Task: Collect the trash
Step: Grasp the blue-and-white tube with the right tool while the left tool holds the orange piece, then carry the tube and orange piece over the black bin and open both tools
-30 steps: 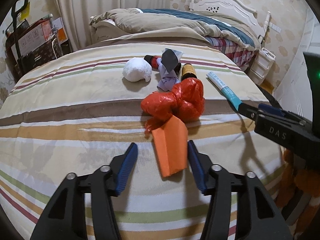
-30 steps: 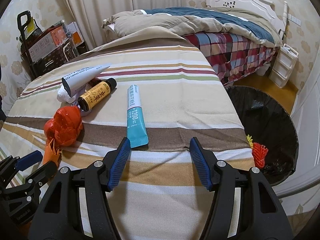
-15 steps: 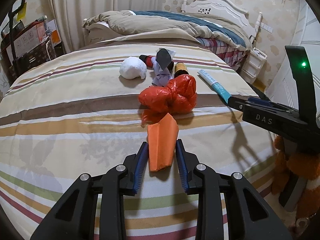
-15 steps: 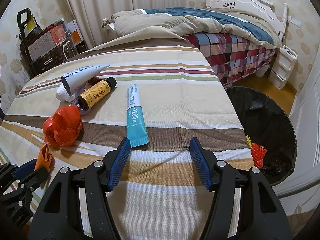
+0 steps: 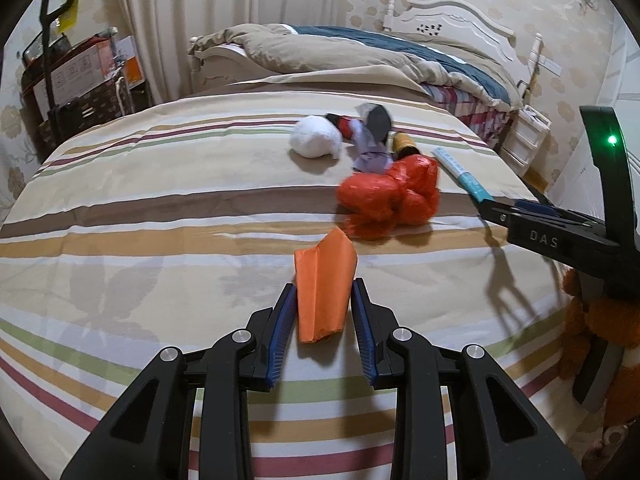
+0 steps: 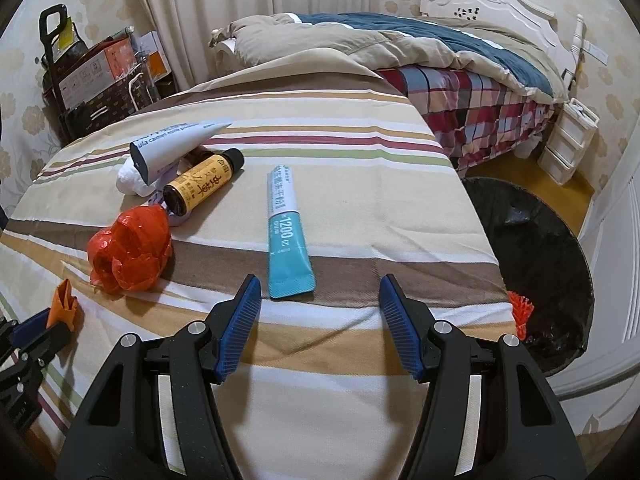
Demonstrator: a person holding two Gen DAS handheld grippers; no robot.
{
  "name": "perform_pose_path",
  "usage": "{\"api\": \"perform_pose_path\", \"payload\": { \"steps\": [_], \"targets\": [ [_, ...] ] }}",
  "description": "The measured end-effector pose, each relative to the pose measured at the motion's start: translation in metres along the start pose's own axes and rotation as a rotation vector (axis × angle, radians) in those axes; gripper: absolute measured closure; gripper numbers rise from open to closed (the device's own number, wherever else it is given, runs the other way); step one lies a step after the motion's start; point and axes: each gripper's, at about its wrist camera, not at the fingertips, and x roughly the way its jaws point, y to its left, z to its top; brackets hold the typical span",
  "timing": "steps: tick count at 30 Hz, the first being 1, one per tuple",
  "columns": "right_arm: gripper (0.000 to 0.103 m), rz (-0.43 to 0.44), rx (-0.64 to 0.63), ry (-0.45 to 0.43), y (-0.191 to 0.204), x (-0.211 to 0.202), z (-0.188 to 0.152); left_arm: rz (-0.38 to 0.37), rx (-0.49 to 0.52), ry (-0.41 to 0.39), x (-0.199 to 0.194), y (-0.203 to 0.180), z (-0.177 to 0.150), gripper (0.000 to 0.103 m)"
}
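Observation:
My left gripper [image 5: 324, 300] is shut on a folded orange paper scrap [image 5: 325, 286] and holds it just above the striped bedspread [image 5: 160, 216]; it also shows in the right wrist view [image 6: 64, 300]. Beyond it lie a crumpled red plastic bag [image 5: 390, 196], a white wad [image 5: 316, 142], a grey-lilac tube [image 5: 374, 140] and a brown bottle [image 6: 202, 186]. My right gripper [image 6: 320, 296] is open and empty, just short of a teal and white tube [image 6: 286, 232] lying on the bedspread.
A black-lined trash bin [image 6: 532, 264] stands on the floor right of the bed, with an orange-red item [image 6: 520, 308] at its near rim. A second bed with a rumpled quilt [image 6: 400, 44] lies behind. Boxes and a trolley [image 6: 92, 72] stand at the far left.
My left gripper closed on the orange paper scrap and drew it back from the red bag. My right gripper stayed open and barely moved.

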Motion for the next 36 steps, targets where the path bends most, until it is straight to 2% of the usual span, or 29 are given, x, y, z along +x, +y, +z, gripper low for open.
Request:
{"api": "perform_pose_path", "payload": {
  "steps": [12,15,22,30,36],
  "targets": [
    [0.043,-0.006,-0.050,0.020,0.019,0.023,0.023,0.088,-0.073,-0.010,0.013,0.039,0.019,0.072],
    [0.049,-0.009,-0.052,0.019,0.021,0.028,0.028,0.103,-0.086,-0.012,0.020,0.045,0.027,0.072],
    [0.083,-0.004,-0.050,0.010,0.020,0.030,0.032,0.108,-0.104,-0.006,0.033,0.050,0.041,0.072],
    [0.085,0.029,0.010,-0.009,0.008,0.021,0.028,0.100,-0.118,-0.016,0.033,0.048,0.045,0.072],
    [0.085,0.013,0.035,-0.041,-0.004,0.006,0.020,0.068,-0.119,-0.057,0.024,0.036,0.051,0.072]
  ]
}}
